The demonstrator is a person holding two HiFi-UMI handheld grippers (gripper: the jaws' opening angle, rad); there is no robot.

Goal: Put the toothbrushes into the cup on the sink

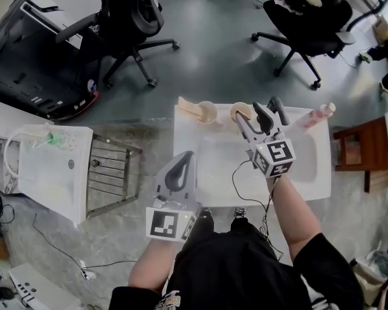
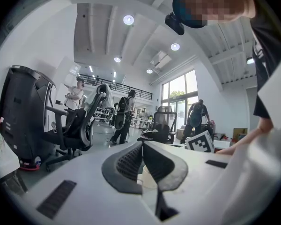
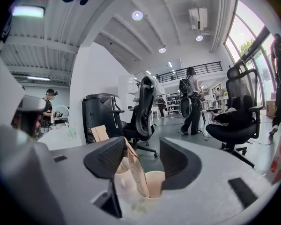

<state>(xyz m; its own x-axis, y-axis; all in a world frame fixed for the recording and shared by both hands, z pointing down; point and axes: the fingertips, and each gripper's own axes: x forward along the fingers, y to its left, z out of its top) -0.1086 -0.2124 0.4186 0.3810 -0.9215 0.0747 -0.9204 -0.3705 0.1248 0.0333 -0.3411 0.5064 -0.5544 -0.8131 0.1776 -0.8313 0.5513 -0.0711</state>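
A white sink [image 1: 313, 166] has two beige cups on its far rim. The left cup [image 1: 207, 112] holds a flat beige toothbrush [image 1: 190, 107] that leans out to the left. My right gripper [image 1: 269, 107] hovers open over the right cup [image 1: 239, 113]. In the right gripper view another beige toothbrush [image 3: 133, 165] stands in that cup [image 3: 157, 184], between the spread jaws of the right gripper [image 3: 141, 156] and leaning close to the left one. My left gripper [image 1: 184, 157] is shut and empty at the sink's near left corner, jaws together in its own view [image 2: 142, 146].
A pink bottle [image 1: 318, 115] lies on the sink's far right corner. Left of the sink are a metal rack [image 1: 113, 173] and a second white basin [image 1: 52, 166]. Office chairs [image 1: 132, 18] [image 1: 310, 18] stand behind, and a wooden stool [image 1: 359, 150] at the right.
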